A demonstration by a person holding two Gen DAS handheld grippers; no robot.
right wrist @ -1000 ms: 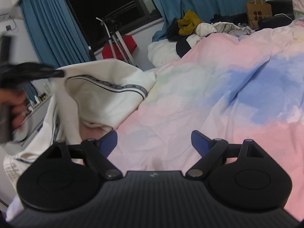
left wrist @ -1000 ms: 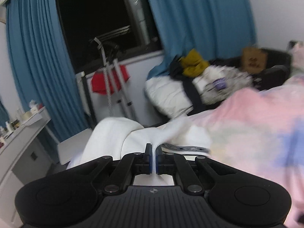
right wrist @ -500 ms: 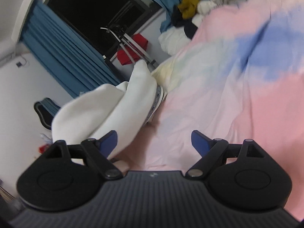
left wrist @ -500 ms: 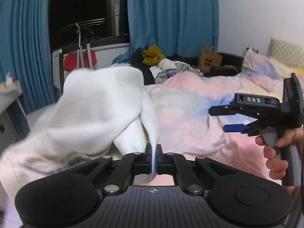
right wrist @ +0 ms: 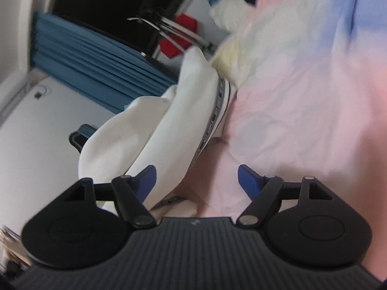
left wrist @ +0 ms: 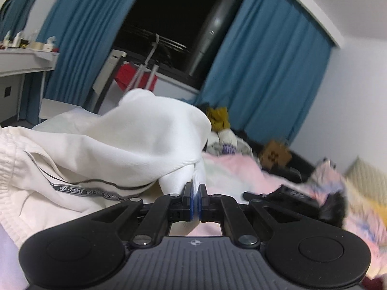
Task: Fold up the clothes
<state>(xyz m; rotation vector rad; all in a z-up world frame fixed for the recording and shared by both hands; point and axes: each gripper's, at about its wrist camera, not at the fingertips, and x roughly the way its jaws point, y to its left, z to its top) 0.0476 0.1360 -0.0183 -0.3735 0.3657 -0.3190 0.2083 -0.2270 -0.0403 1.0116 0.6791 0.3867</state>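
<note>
The left gripper (left wrist: 196, 194) is pinched tight on a fold of the white garment (left wrist: 135, 140), which bunches up just ahead of it and drapes away to its left over the pastel bed cover (left wrist: 232, 171). The right gripper (right wrist: 197, 177) has just been closing but stands wide, the garment's striped edge lying loose between its blue pads (right wrist: 248, 177), unpressed. Farther off are a clothes pile (left wrist: 220, 118), blue curtains (left wrist: 271, 72) and a dark window (left wrist: 174, 12).
</note>
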